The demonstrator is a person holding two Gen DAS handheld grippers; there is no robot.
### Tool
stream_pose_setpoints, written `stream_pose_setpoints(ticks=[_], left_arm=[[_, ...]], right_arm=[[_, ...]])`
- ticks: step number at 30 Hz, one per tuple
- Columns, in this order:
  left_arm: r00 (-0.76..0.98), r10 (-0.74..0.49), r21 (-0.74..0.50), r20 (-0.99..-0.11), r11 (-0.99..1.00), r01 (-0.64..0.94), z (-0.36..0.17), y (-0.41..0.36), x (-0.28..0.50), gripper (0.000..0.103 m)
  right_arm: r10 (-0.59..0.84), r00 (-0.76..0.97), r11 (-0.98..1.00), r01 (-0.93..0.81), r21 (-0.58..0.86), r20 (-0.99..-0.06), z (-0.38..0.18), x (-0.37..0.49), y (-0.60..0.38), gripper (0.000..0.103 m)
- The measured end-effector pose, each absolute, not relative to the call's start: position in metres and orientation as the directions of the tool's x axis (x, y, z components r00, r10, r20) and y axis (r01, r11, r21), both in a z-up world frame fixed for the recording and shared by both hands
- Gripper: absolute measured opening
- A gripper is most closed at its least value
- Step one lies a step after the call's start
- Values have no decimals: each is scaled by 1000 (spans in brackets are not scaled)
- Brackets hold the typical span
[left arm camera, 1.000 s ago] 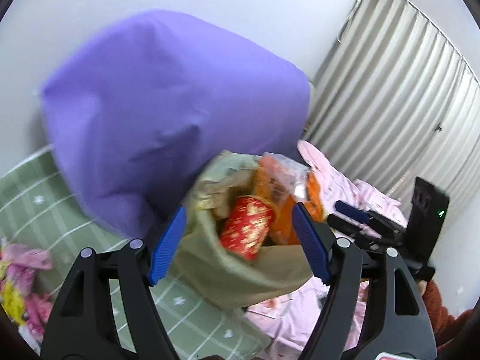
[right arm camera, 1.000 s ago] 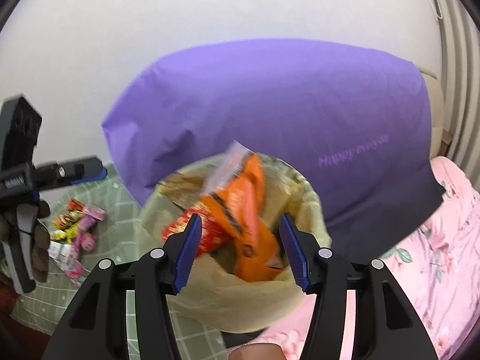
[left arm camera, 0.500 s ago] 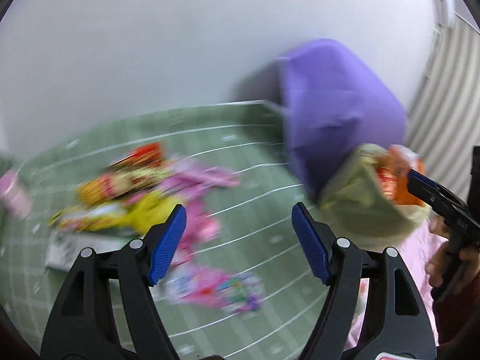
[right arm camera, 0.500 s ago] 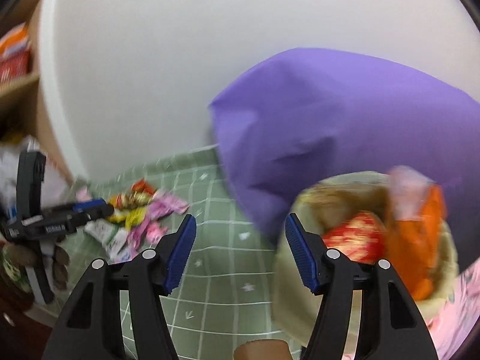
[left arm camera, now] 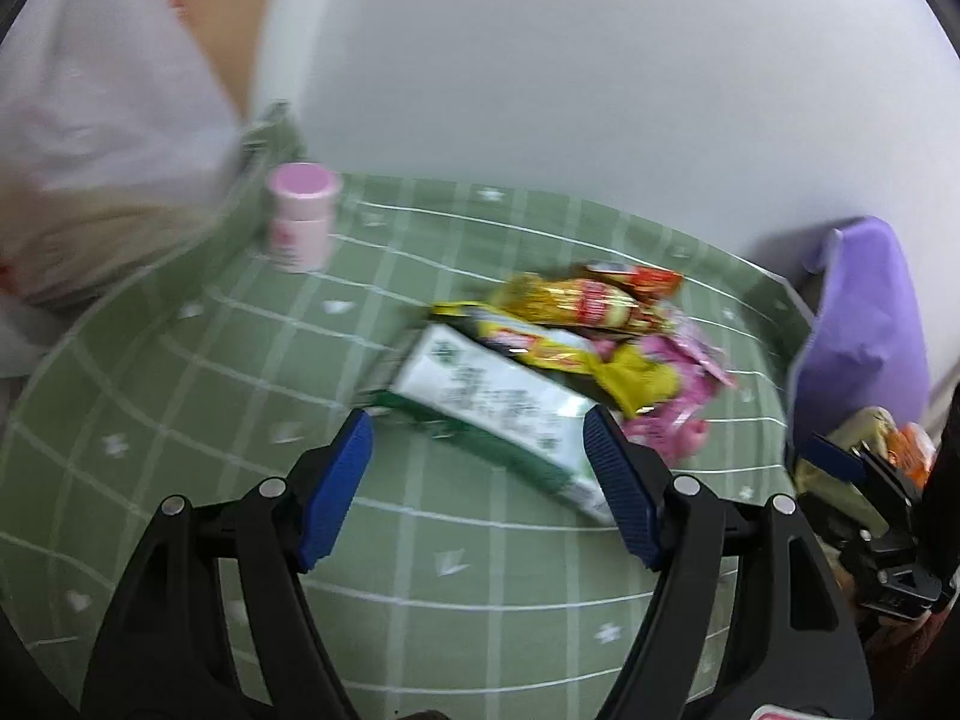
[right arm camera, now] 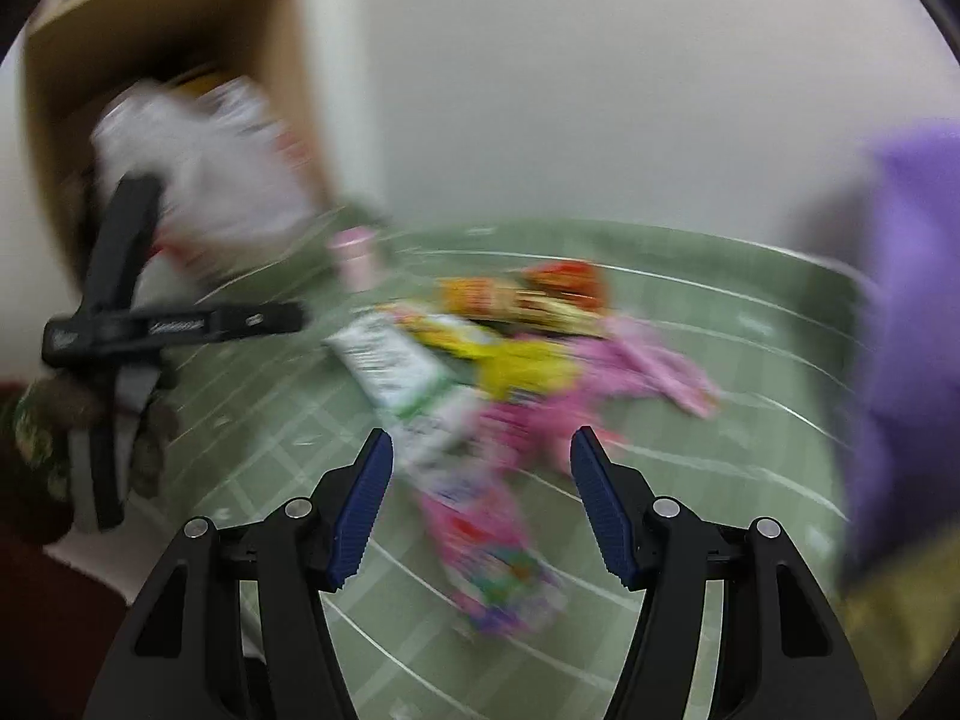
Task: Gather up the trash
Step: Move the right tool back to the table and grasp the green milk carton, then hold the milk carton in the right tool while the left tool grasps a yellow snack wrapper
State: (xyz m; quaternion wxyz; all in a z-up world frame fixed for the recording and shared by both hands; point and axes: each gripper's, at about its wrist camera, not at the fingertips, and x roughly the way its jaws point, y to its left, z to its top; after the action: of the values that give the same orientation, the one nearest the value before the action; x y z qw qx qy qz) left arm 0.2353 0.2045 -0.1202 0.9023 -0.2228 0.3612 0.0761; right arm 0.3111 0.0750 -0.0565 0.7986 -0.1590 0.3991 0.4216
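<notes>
A pile of snack wrappers lies on the green checked sheet (left arm camera: pixel 198 420): a white-and-green packet (left arm camera: pixel 480 396), a yellow wrapper (left arm camera: pixel 576 354), a red-gold one (left arm camera: pixel 576 300) and pink ones (left arm camera: pixel 678 384). My left gripper (left arm camera: pixel 477 438) hangs open just above the near end of the white-and-green packet, with nothing held. My right gripper (right arm camera: pixel 480 462) is open and empty over a pink wrapper (right arm camera: pixel 486 540), next to the white-and-green packet (right arm camera: pixel 396 372). The olive trash bag (left arm camera: pixel 864 444) with an orange packet in it stands at the far right. The right wrist view is blurred.
A pink-capped bottle (left arm camera: pixel 299 222) stands at the sheet's back left. A purple pillow (left arm camera: pixel 858 324) leans against the wall on the right. A white plastic bag (right arm camera: pixel 198 180) and a wooden shelf (right arm camera: pixel 168 60) are at the left.
Both grippers have swung left and down, away from the trash bag and purple pillow, to the wrapper pile on the green sheet. Both stay open and empty.
</notes>
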Motion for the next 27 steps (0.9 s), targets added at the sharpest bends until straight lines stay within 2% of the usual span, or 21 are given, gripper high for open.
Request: stream_pose_setpoints(ticks=[3,8,12,17,20,27], left_arm=[[717,15,-339,-697,874,-348,-120,222,216,69],[699,72,-302,-712,867,-397,-116,238,186,69],[685,87,-290,-723,863,-415,-114,251,164,69],[681,66,-310,-729,855,-415,-119,264,159,69],[674,47,-315,-737,859,-404,-122,262,162,69],[676,-4,-336,-737,870,-360,-126,244,181,69]], right_arm=[[559,230,468,-880,74,-796,-77,322,126,59],[506,151,370,-927,55,-849,-113,344,195,59],[415,126,345,-938,28,-901,-141,360,230,58],[401,73,357,-930,82,-913,-152,374,245,56],[445,84,383,-918,104,-892,-138,372,242,53],[577,212,486,-865,122,-789,-59,359,184,52]])
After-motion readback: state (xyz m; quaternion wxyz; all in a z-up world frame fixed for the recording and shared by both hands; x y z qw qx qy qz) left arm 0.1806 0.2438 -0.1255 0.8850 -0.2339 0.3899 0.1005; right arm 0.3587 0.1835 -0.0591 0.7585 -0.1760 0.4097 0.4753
